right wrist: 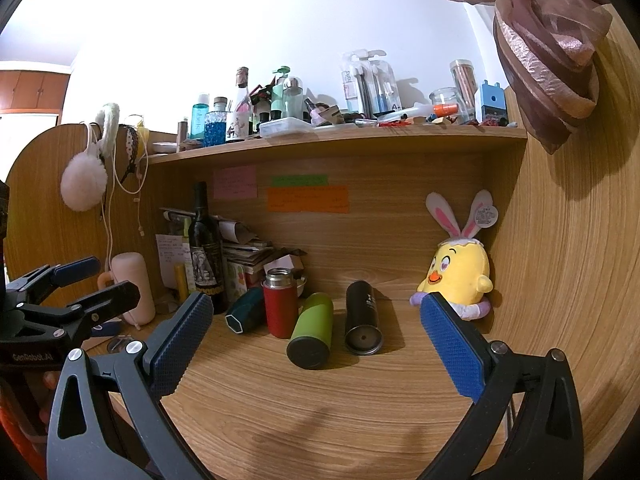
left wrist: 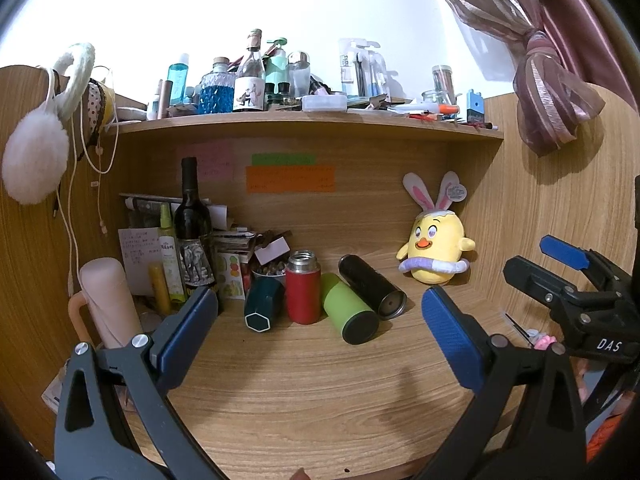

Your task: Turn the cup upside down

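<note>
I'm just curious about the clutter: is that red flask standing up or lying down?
Upright. The red flask stands on its base with its open steel mouth on top, while the green and black flasks beside it lie on their sides.

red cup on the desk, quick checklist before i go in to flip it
1. Red cup standing upright, mouth up, lid off: ok.
2. Left gripper open and empty: ok.
3. Right gripper open and empty: ok.
4. Room around the cup: not ok. The teal cup leans against its left side and the green cup lies on its side close on the right.
5. Whether the red cup is empty: cannot tell, the inside is not visible.
6. Bare desk in front for setting it down upside down: ok.
</note>
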